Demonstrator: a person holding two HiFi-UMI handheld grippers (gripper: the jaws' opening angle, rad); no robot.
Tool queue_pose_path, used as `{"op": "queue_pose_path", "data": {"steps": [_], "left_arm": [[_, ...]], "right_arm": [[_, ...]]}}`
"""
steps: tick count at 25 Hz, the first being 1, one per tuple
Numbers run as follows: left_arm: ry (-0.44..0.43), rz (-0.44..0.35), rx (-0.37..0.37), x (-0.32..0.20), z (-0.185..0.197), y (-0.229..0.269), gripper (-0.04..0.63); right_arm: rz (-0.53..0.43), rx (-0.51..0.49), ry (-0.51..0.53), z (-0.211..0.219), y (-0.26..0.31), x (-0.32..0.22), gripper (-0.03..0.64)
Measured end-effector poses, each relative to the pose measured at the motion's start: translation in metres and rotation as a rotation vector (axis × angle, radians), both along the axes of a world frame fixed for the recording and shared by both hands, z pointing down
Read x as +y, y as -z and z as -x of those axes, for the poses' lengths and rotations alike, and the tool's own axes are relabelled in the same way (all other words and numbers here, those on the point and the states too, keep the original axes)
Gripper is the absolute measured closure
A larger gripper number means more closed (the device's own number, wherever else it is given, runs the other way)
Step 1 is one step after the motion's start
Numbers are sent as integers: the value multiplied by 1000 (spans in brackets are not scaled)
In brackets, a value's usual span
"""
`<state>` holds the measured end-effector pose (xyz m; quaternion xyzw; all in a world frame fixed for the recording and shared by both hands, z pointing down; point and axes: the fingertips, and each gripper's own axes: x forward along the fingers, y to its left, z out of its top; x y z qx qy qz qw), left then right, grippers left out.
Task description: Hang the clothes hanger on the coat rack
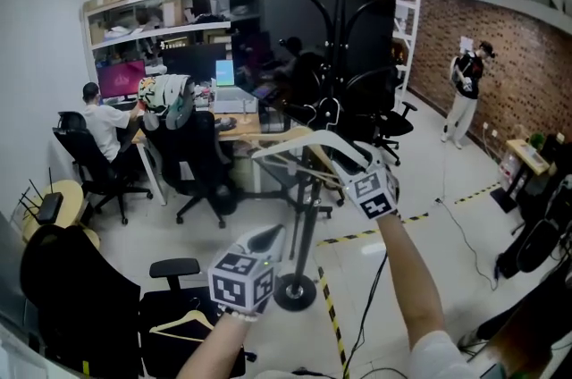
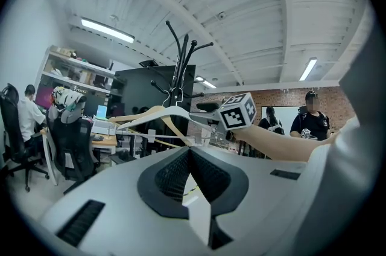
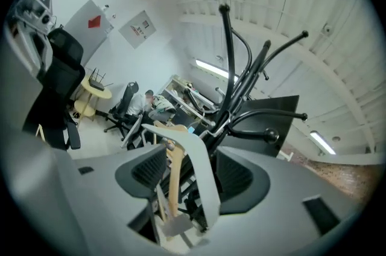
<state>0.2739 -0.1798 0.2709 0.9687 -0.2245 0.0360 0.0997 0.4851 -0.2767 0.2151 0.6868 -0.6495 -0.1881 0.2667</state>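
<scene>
One step short of finished, by the look of it: white clothes hanger (image 1: 295,138) seemingly hooked over a low branch of the black coat rack (image 1: 340,29), close against a wooden hanger (image 3: 174,179). Right gripper (image 3: 190,171) level at its shoulder, jaws spread wide either side without pressing, apparently to leave it hanging free. Left gripper (image 2: 190,150) low and apart, jaws together, empty, clear of the work.

hanger (image 3: 202,179): smooth white plastic | coat rack (image 1: 340,29): glossy black metal | wall (image 1: 527,55): rough brick
</scene>
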Motion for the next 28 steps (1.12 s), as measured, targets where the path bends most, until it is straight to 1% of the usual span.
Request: {"op": "queue_pose_path", "data": {"steps": [2, 3, 6, 9, 11, 13, 16, 22, 25, 28], "left_arm": [[-1, 3, 12, 2, 7, -4, 606], [1, 6, 17, 3, 12, -7, 606], [6, 25, 27, 10, 28, -22, 606], [14, 45, 31, 12, 44, -37, 606], [19, 61, 22, 17, 56, -51, 606], [21, 83, 16, 24, 67, -68, 606], [18, 116, 20, 32, 79, -86, 606], [-17, 157, 34, 52, 105, -106, 606], [-23, 177, 39, 59, 123, -117, 606], [-24, 193, 15, 68, 140, -135, 606]], "right_arm": [[-39, -46, 37, 27, 9, 27, 327], [-49, -76, 55, 40, 10, 40, 343], [-61, -190, 100, 76, 3, 83, 463], [-64, -321, 125, 104, -8, 112, 603], [-37, -375, 113, 120, -24, 127, 612], [-11, -404, 91, 135, -41, 141, 612], [-4, -466, 82, 156, -57, 158, 612], [18, -645, 61, 194, -97, 195, 612], [46, -700, 47, 216, -122, 212, 612], [75, -750, 14, 236, -151, 234, 614]]}}
